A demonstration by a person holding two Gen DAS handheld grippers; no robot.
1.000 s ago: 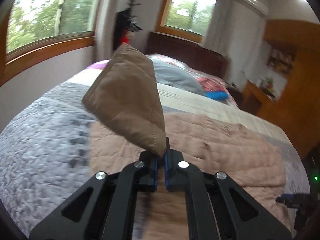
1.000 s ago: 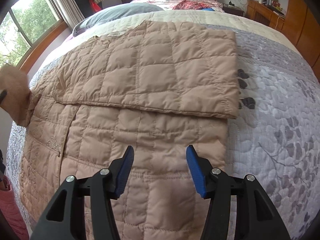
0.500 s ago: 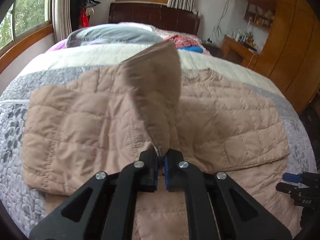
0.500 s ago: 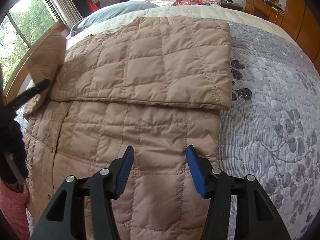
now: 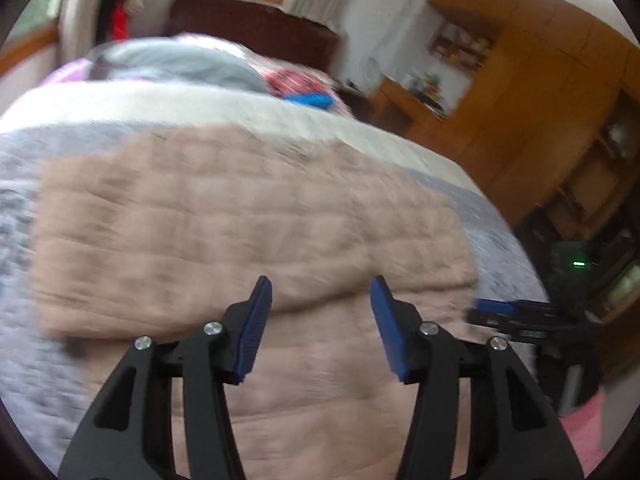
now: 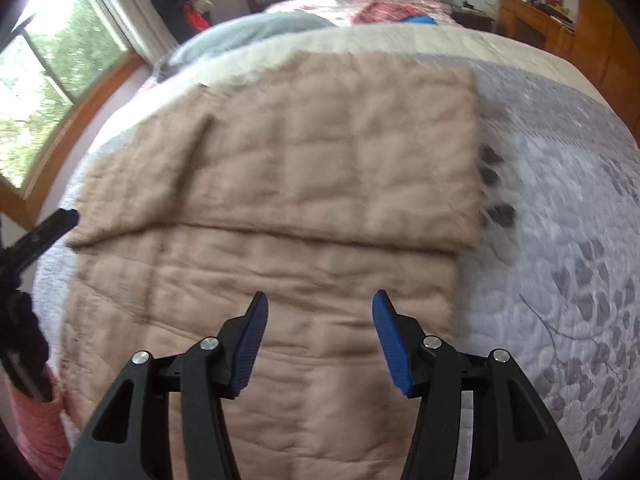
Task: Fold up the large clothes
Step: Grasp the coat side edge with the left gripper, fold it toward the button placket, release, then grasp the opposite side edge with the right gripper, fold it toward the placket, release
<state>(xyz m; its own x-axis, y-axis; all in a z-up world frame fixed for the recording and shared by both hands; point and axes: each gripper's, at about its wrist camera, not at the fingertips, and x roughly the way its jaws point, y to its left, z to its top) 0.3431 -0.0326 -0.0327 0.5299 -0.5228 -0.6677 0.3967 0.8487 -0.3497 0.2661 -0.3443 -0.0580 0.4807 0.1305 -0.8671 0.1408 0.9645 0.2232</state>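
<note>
Garment: we see the tan quilted puffer jacket (image 6: 304,216) lying flat across the grey leaf-patterned bedspread (image 6: 560,240), its upper part folded over, reaching the bed's near edge.
Left gripper (image 5: 321,320): jaws opening, nothing between our blue pads.
Right gripper (image 6: 320,332): jaws apart, empty, above the jacket.

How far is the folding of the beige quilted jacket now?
Done: the quilted jacket lies on the bed with a folded panel across its top. In hand: nothing; left tool is opening, empty; right tool open. Left: folding the lower part.
</note>
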